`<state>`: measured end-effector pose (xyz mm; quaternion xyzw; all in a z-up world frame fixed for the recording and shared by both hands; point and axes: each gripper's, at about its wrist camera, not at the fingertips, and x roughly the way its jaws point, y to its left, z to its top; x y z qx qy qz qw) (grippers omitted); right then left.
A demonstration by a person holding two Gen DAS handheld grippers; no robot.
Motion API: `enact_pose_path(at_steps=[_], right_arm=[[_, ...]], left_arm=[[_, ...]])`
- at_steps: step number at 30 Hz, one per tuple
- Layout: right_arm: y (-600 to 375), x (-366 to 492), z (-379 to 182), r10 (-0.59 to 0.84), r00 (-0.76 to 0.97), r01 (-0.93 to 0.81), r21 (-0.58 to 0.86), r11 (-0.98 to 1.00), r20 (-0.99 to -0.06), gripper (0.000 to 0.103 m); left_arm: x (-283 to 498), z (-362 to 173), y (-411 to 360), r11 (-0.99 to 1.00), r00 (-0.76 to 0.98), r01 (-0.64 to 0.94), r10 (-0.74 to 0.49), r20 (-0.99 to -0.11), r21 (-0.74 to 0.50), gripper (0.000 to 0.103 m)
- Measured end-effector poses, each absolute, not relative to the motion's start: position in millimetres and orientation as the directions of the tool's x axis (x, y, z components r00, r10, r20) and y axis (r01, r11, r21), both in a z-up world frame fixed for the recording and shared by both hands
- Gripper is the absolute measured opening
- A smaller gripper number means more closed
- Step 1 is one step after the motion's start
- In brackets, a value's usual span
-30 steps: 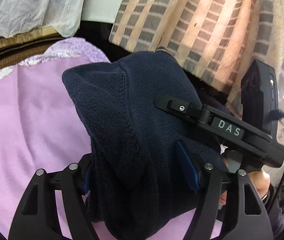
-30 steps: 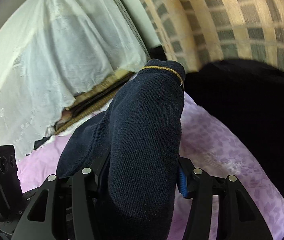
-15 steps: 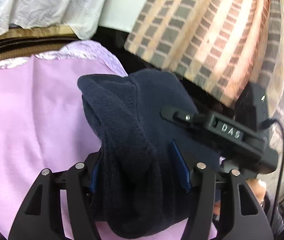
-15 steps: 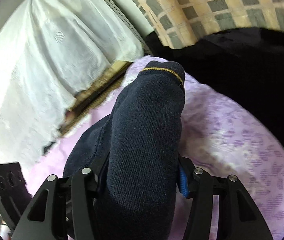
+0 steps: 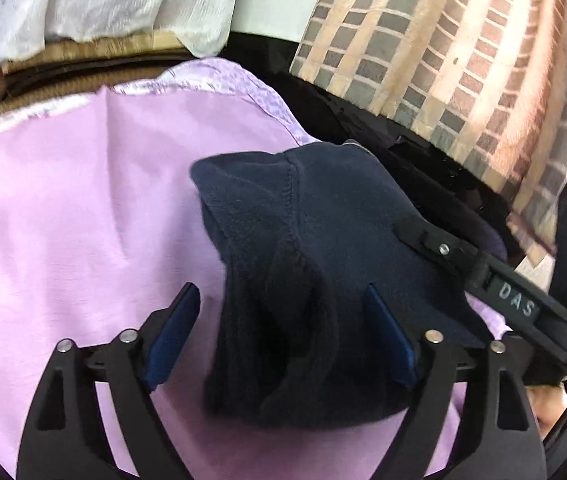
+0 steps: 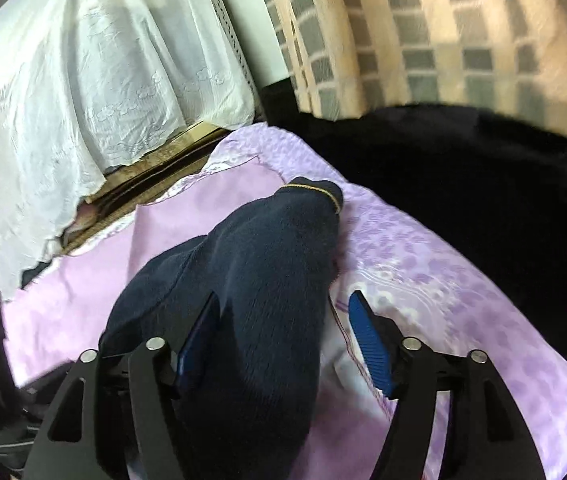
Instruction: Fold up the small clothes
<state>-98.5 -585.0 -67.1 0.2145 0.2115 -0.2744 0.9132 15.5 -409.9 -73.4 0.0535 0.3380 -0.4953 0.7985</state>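
Both tongs, left point(image 5: 279, 334) and right point(image 6: 283, 340), angled downward, have just been opening.

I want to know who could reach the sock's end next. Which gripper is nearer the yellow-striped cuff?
Right. The right gripper straddles the navy sock with its yellow-striped cuff straight ahead; the left gripper sits at the other end. Both jaws have just opened.

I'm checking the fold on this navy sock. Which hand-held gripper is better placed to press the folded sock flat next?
Probably the left hand-held gripper. Its jaws have just been opening and straddle the bunched, doubled end of the navy sock. The right hand-held gripper, also just opening, sits over the flatter cuff end on the lilac cloth.
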Motion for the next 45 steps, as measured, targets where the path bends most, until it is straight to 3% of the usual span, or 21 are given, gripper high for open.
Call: enact_pose_path(at_steps=[3,16,21,30,45], right_arm=[[-580,-118,-68,-0.441,0.728,0.637,0.281,0.717,-0.526,0.080],[-526,-170,-68,-0.545,0.681,0.713,0.274,0.645,-0.489,0.085],[-499,-176,-61,-0.608,0.656,0.736,0.203,0.646,-0.448,0.097],[-465,-198,-53,-0.683,0.623,0.773,0.167,0.612,-0.381,0.098],[-466,-194,-53,-0.630,0.678,0.722,0.184,0.666,-0.380,0.099]], left_arm=[[11,-70,-402,0.517,0.313,0.828,-0.747,-0.587,-0.216,0.085],[-20,-56,-358,0.569,0.468,0.820,-0.729,-0.500,-0.062,0.090],[-38,-50,-344,0.560,0.492,0.828,-0.741,-0.457,-0.017,0.094],[-53,-45,-318,0.592,0.531,0.806,-0.729,-0.433,-0.008,0.098],[-65,-45,-326,0.597,0.561,0.799,-0.698,-0.446,0.070,0.098]])
